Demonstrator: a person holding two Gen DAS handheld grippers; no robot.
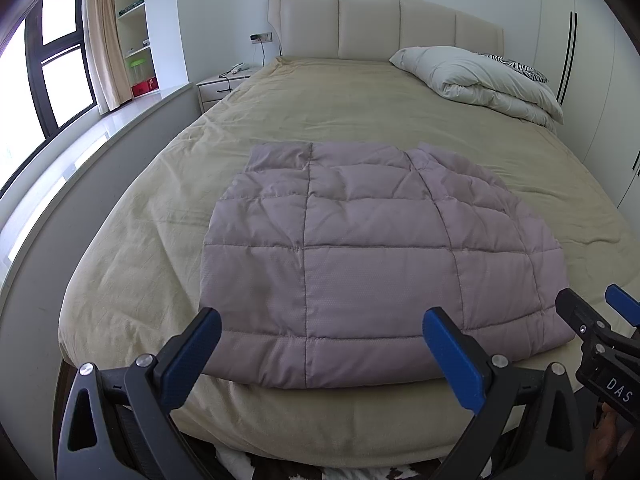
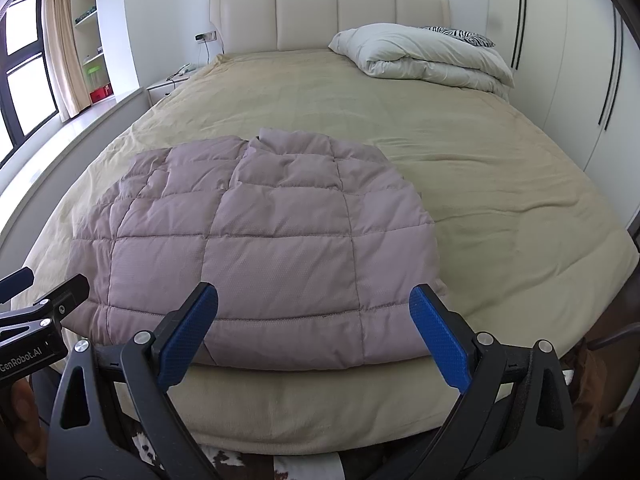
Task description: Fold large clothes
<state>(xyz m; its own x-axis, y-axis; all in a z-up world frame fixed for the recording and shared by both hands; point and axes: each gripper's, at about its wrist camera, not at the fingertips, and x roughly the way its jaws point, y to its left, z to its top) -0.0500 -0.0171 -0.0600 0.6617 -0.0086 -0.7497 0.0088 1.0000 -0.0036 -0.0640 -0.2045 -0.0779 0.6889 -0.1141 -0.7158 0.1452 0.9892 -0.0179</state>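
A mauve quilted puffer garment (image 1: 360, 248) lies folded flat on the beige bed cover, near the foot edge; it also shows in the right wrist view (image 2: 260, 240). My left gripper (image 1: 322, 320) is open and empty, hovering just above the garment's near hem. My right gripper (image 2: 314, 296) is open and empty, also over the near hem. The right gripper's fingers show in the left wrist view at the right (image 1: 588, 320). The left gripper's fingers show in the right wrist view at the far left (image 2: 52, 292).
The bed (image 1: 320, 112) is covered in beige, with a folded white duvet (image 1: 480, 80) and a zebra pillow (image 1: 516, 65) at the head on the right. A nightstand (image 1: 222, 84), window ledge and shelves are on the left. Wardrobe doors (image 2: 560, 60) are on the right.
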